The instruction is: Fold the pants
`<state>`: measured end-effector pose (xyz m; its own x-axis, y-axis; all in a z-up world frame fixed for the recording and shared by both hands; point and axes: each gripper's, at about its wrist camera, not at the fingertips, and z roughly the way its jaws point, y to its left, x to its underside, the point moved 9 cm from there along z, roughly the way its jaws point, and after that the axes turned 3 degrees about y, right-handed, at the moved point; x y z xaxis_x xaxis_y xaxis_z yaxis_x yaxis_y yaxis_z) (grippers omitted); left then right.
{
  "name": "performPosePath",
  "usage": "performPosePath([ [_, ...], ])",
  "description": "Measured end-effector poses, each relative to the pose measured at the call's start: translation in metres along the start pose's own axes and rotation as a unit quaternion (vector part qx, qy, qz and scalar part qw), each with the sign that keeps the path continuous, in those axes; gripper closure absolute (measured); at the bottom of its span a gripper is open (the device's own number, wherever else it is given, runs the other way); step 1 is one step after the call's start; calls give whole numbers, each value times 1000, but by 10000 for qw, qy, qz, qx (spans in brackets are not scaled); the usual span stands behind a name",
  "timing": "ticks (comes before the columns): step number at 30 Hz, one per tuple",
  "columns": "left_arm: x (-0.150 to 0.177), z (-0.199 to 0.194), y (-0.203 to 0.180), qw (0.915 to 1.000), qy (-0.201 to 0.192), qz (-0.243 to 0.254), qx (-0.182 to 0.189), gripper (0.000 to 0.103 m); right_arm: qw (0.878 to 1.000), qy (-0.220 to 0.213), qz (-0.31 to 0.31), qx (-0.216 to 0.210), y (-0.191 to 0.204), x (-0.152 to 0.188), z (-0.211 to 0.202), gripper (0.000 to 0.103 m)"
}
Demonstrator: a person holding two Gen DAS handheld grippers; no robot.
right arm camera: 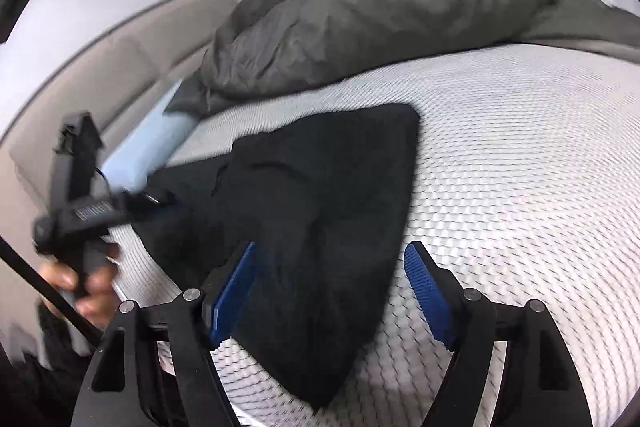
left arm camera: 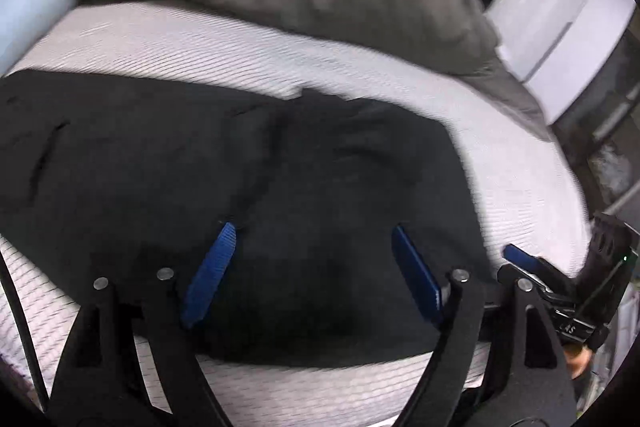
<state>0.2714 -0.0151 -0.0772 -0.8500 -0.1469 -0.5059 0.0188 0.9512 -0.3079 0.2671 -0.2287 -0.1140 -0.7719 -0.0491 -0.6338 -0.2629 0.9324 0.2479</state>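
Pants [right arm camera: 320, 219] lie folded on the mattress [right arm camera: 520, 167]. We hold the left gripper [left arm camera: 312, 275] and the right gripper [right arm camera: 332, 291] spread, empty. Next fold, we'd pinch both corners of one edge together and carry them evenly.

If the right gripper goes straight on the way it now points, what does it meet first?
Most likely the black pants lying on the mattress. The right gripper hangs open, nothing between its jaws, aimed at the cloth's right edge. Depth is unclear, so it might land on bare mattress beside them.
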Motion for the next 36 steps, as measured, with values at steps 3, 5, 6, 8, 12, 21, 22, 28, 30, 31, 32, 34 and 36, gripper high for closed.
performPosePath([
  [3,28,21,22,9966,416,551,-443,24,9956,764,-447,312,-5,20,33,26],
  [5,35,34,27,9935,459,883,-554,23,9945,761,-614,371,-6,25,27,26],
  [6,38,32,30,9925,419,993,-584,23,9945,787,-615,326,-8,27,21,25],
  [8,40,25,28,9911,410,1098,-629,23,9940,860,-626,237,-12,36,17,23],
  [12,40,2,33,9959,316,828,-156,23,9964,722,-449,-36,-25,40,5,23],
  [21,47,-21,42,9797,663,-537,1816,53,9974,681,-219,80,-29,32,6,21],
  [22,50,-26,36,9774,650,-560,1932,54,9974,676,-225,86,-29,33,5,21],
  [28,55,-15,18,9713,879,-716,2092,54,9975,656,-219,115,-23,37,8,20],
  [30,57,-4,21,9701,1029,-880,2014,54,9975,657,-231,129,-22,38,10,20],
  [31,59,-4,21,9691,1099,-893,2019,54,9975,654,-239,132,-19,37,12,20],
  [32,60,-5,21,9680,1169,-881,2040,53,9975,653,-241,128,-19,37,12,20],
  [34,66,-5,19,9640,1416,-847,2087,53,9976,647,-228,120,-19,37,11,20],
  [36,70,-6,21,9621,1432,-923,2129,53,9977,634,-229,109,-20,37,11,20],
])
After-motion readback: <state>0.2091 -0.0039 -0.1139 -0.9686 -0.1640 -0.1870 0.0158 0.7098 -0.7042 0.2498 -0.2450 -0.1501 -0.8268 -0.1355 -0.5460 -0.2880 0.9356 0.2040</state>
